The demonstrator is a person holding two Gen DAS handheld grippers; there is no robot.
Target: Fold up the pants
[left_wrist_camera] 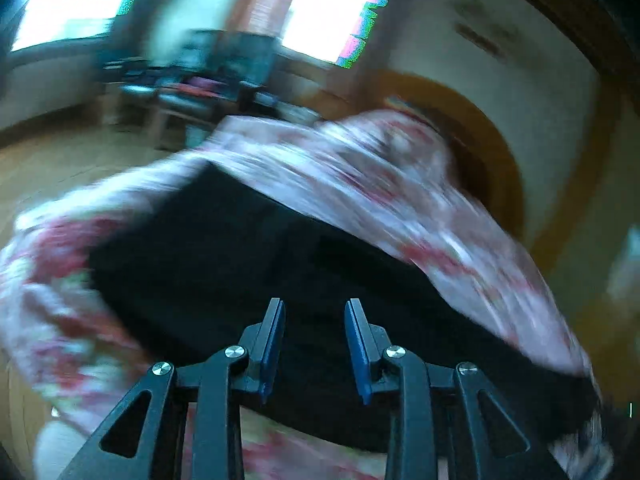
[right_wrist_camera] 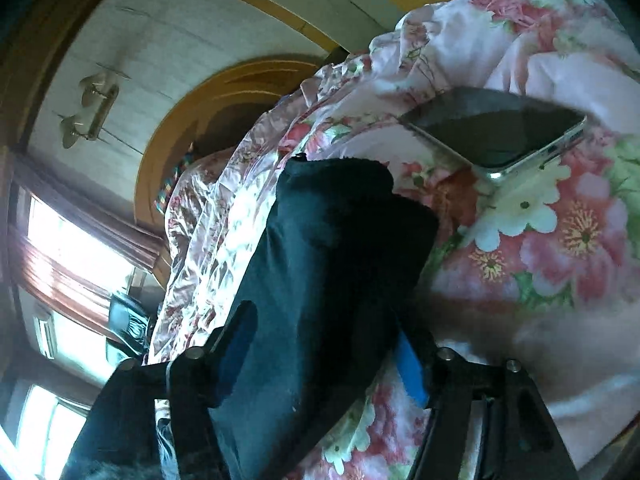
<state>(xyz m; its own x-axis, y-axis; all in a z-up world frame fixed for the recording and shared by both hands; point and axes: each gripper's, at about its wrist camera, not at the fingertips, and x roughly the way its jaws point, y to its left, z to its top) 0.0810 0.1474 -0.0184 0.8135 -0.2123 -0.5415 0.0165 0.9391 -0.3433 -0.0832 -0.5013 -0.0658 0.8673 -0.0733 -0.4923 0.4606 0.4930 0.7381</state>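
Note:
Dark pants (left_wrist_camera: pixel 248 256) lie spread on a pink floral bedspread (left_wrist_camera: pixel 360 168); the left wrist view is blurred by motion. My left gripper (left_wrist_camera: pixel 314 320) is open and empty, its blue pads just above the pants. In the right wrist view a bunched fold of the dark pants (right_wrist_camera: pixel 328 264) fills the space between the fingers of my right gripper (right_wrist_camera: pixel 324 344). The blue pads sit on either side of the cloth, and the pants drape over the left finger.
A phone (right_wrist_camera: pixel 496 128) lies on the floral bedspread (right_wrist_camera: pixel 560 240) to the right of the pants. A wooden headboard (right_wrist_camera: pixel 208 96), a wall lamp (right_wrist_camera: pixel 92 108) and bright windows (left_wrist_camera: pixel 332 12) stand beyond the bed. A cluttered desk (left_wrist_camera: pixel 192 80) is at the far side.

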